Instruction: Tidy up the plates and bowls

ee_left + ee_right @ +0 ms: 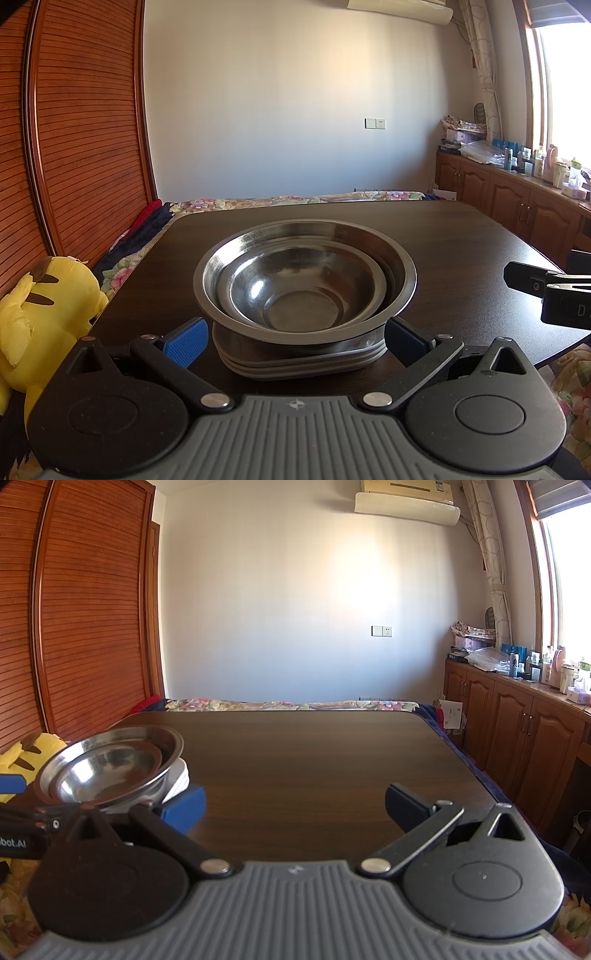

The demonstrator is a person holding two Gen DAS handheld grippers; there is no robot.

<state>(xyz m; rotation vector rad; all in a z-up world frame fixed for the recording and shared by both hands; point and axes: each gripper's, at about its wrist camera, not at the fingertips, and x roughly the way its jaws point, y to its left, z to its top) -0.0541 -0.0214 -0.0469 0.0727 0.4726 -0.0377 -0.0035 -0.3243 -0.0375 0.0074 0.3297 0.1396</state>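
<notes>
On the dark wooden table point(461, 243) a large steel bowl point(399, 266) holds a smaller steel bowl point(303, 291) nested inside it. Both rest on a short stack of white plates point(295, 363). My left gripper point(295, 341) is open, with its blue pads on either side of the plate stack at table level. In the right wrist view the same bowls point(110, 768) and plates point(181, 775) stand at the left. My right gripper point(297, 806) is open over bare table to the right of the stack and holds nothing. It also shows at the right edge of the left wrist view point(546, 291).
A yellow plush toy point(40, 306) sits off the table's left edge. Behind the table lies a bed with a floral cover point(258, 202). Louvred wooden doors point(85, 129) fill the left, and low cabinets point(517, 734) with bottles run under the window on the right.
</notes>
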